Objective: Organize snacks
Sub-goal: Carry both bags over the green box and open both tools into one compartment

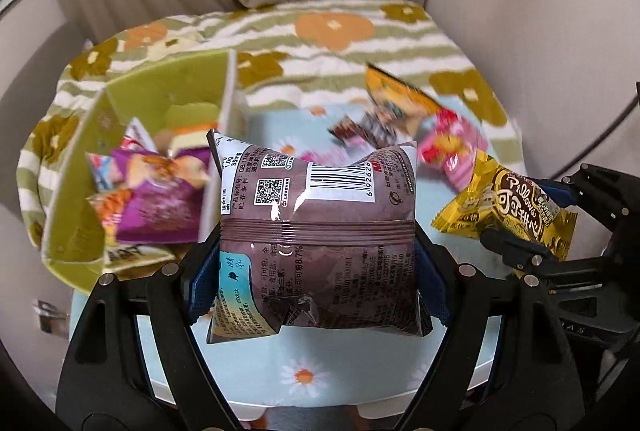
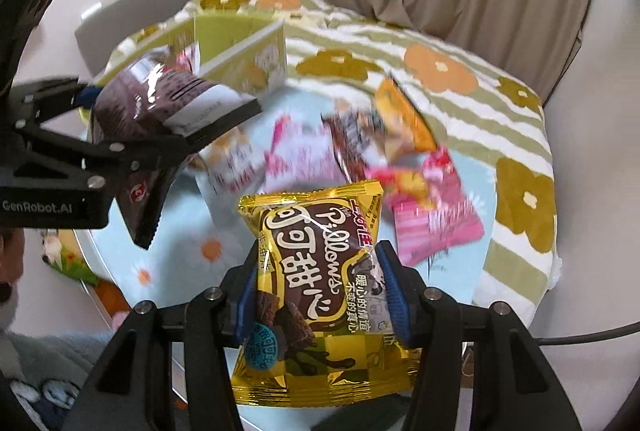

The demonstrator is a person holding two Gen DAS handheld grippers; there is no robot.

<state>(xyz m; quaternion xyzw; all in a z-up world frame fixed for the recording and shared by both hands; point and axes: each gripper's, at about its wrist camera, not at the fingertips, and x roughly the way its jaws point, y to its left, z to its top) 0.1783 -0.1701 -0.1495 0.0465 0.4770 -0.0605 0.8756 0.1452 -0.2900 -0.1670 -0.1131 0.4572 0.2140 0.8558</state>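
While both tools are loaded, the risk sits in the grips. Left tool (image 1: 316, 251) is clamped across the middle of a brown pack (image 1: 316, 215), pads pinching its side edges; the pack is puffed and glossy, so I judge it could squirt out if the squeeze eases or tightens unevenly. It hangs just right of the green box (image 1: 160, 99), which lies at 10 o'clock in the left view and already holds several packs.

Right tool (image 2: 320, 291) is closed on a yellow pack (image 2: 320, 271), gripped low, top half unsupported; a quick swing might tilt or twist it loose.

Both packs ride above the surface (image 1: 304, 363). Loose snacks (image 2: 360, 147) lie at 12 to 1 o'clock in the right view, too blurred to identify.

Other hazards, as judgement: the two tools are near each other, so converging on the box together may cause a clash. The box wall looks light; a nudge from the brown pack could shift it or tip it.
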